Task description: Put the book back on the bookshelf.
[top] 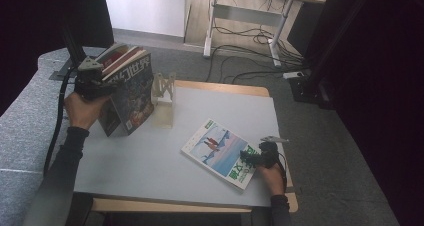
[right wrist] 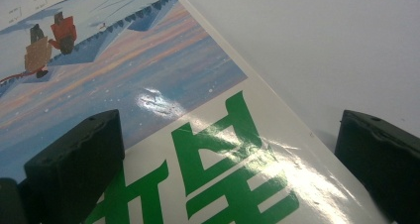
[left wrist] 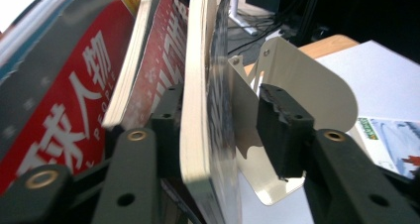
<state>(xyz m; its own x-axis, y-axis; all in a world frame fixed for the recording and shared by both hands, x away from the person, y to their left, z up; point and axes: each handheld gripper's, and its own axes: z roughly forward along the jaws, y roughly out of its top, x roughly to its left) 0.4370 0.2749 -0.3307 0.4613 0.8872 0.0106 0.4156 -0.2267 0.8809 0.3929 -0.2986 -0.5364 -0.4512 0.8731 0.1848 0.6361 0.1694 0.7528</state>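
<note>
Grey surface [top: 165, 151] carries a flat magazine [top: 220, 153] at lower right; it is thin, glossy and floppy, so I would pinch its edge. Right claw [top: 251, 158] stands wide open over its corner, holding nothing. At upper left, the left claw [top: 95, 86] is part open around an upright, stiffer magazine [left wrist: 210, 125] beside a metal bookend [left wrist: 297, 80], with its pads apparently not pressing.

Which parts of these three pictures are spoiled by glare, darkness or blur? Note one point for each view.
High view: both side edges fall into near-black, while the table is evenly lit. Left gripper view: the red magazine at the near left is soft and blurred. Right gripper view: white glare streaks the glossy cover over its green lettering.
</note>
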